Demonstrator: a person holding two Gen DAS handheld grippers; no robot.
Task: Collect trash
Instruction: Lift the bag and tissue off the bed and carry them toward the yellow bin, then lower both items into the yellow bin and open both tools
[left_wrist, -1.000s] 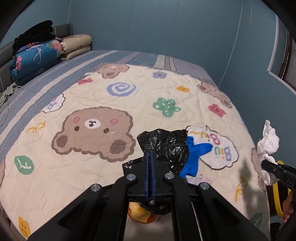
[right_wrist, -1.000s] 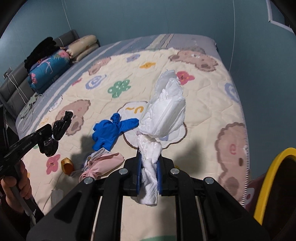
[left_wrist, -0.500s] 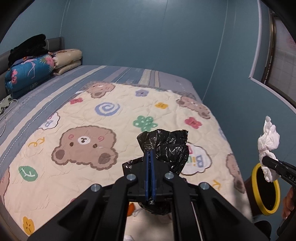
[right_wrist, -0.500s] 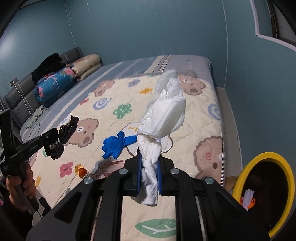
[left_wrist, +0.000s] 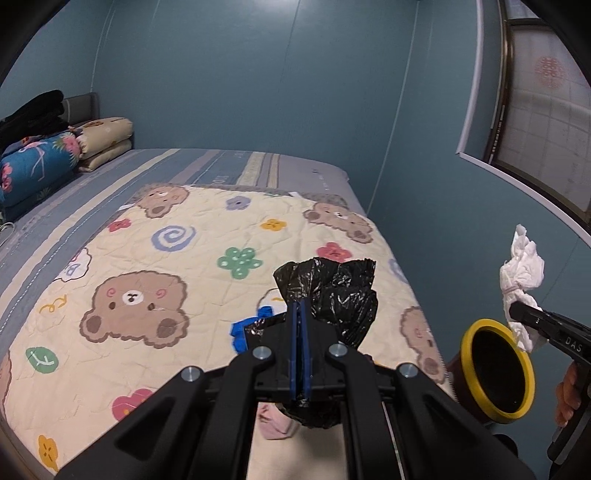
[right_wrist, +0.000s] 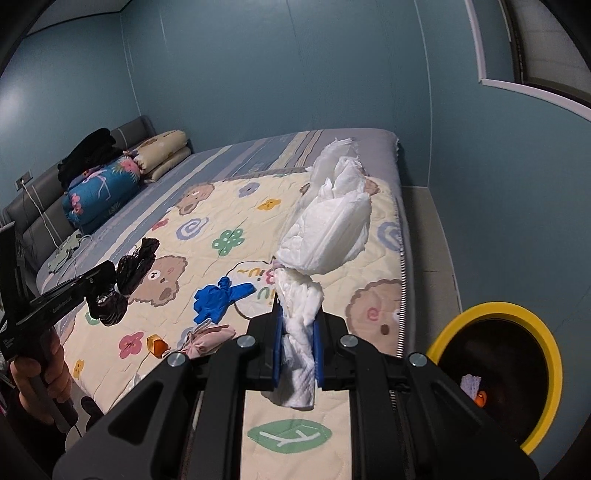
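My left gripper (left_wrist: 300, 314) is shut on a crumpled black plastic bag (left_wrist: 340, 291) and holds it above the bed; it also shows in the right wrist view (right_wrist: 125, 273). My right gripper (right_wrist: 298, 325) is shut on a white crumpled wad of paper (right_wrist: 328, 229), held above the bed's right edge; it also shows in the left wrist view (left_wrist: 522, 273). A yellow-rimmed bin (right_wrist: 495, 373) stands on the floor beside the bed, lower right; it also shows in the left wrist view (left_wrist: 496, 369). On the quilt lie a blue glove (right_wrist: 218, 299), a pink cloth wad (right_wrist: 207, 338) and a small orange piece (right_wrist: 157, 343).
The bed carries a cream bear-print quilt (left_wrist: 155, 258). Folded bedding and pillows (right_wrist: 110, 184) are stacked at the headboard. Blue walls (left_wrist: 258, 74) enclose the bed, with a window (left_wrist: 543, 122) at the right. A narrow floor strip (right_wrist: 424, 229) runs beside the bed.
Both grippers have lifted and pulled back from the quilt with their loads. The yellow-rimmed bin has come further into both views, and the right gripper has moved closer to it.
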